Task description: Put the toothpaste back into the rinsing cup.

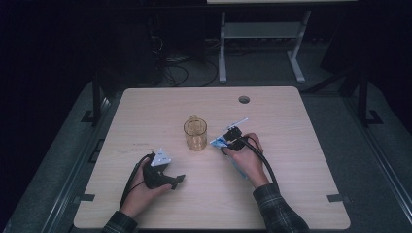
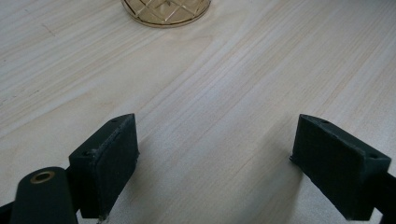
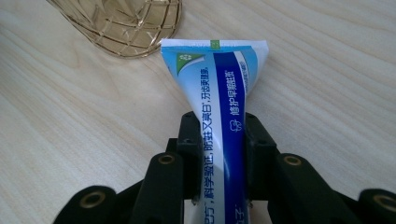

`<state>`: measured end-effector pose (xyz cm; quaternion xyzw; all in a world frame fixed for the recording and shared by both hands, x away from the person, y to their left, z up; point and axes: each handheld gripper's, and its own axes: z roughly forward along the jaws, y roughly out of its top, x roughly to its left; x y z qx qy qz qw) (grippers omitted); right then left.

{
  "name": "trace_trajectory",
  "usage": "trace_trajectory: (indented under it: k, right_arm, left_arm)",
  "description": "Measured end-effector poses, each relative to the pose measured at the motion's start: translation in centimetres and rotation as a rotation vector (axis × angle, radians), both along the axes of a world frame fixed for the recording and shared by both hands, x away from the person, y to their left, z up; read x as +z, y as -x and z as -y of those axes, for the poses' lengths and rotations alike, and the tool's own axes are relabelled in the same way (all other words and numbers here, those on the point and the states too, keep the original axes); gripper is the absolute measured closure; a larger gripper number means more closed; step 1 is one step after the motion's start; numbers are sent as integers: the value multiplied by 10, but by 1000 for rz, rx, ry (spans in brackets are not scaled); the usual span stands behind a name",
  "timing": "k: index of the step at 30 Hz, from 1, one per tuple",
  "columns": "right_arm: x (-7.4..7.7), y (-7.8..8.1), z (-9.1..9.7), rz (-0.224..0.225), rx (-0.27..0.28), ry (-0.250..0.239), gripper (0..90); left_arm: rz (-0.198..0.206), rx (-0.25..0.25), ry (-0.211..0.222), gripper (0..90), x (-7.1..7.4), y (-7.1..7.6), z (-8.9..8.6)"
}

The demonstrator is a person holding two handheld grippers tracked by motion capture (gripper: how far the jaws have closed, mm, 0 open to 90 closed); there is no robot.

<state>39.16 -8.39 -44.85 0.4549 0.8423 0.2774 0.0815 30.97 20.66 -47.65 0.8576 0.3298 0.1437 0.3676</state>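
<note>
In the high view, a person is sitting at the near edge of a pale wooden counter (image 1: 145, 111), with both forearms coming in from below. The left gripper (image 1: 178, 180) is resting low over the near left part of the counter, its fingers spread and pointing right with nothing between them. The right gripper (image 1: 224, 141) is reaching toward the middle, and a blue and white toothpaste tube (image 1: 221, 141) is lying under it, its flat end pointing at a gold wire cup (image 1: 195, 133) that is standing upright near the counter's middle, just left of the tube.

In the left gripper view, the two black fingers (image 2: 105, 163) are standing wide apart over bare wood, gripping nothing. The base of the wire cup (image 2: 164, 11) is showing at the far edge, well apart from them.

In the right gripper view, the fingers (image 3: 189, 144) are sitting close on either side of the toothpaste tube (image 3: 219, 84), pressing against its body. The tube's flat crimped end is pointing away, almost touching the wire cup (image 3: 126, 25) at the far left. The tube is lying along the counter (image 3: 327, 70).
</note>
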Motion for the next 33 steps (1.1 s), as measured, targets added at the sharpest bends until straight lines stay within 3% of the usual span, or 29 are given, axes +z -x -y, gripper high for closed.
trace_trajectory:
  k: [12,33]
  right_arm:
    - [12,6,19,20,-2,-133,727]
    - [46,21,51,135,-33,-297,737]
  left_arm:
    - [0,-1,0,135,0,0,0]
    - [2,-1,2,135,0,0,0]
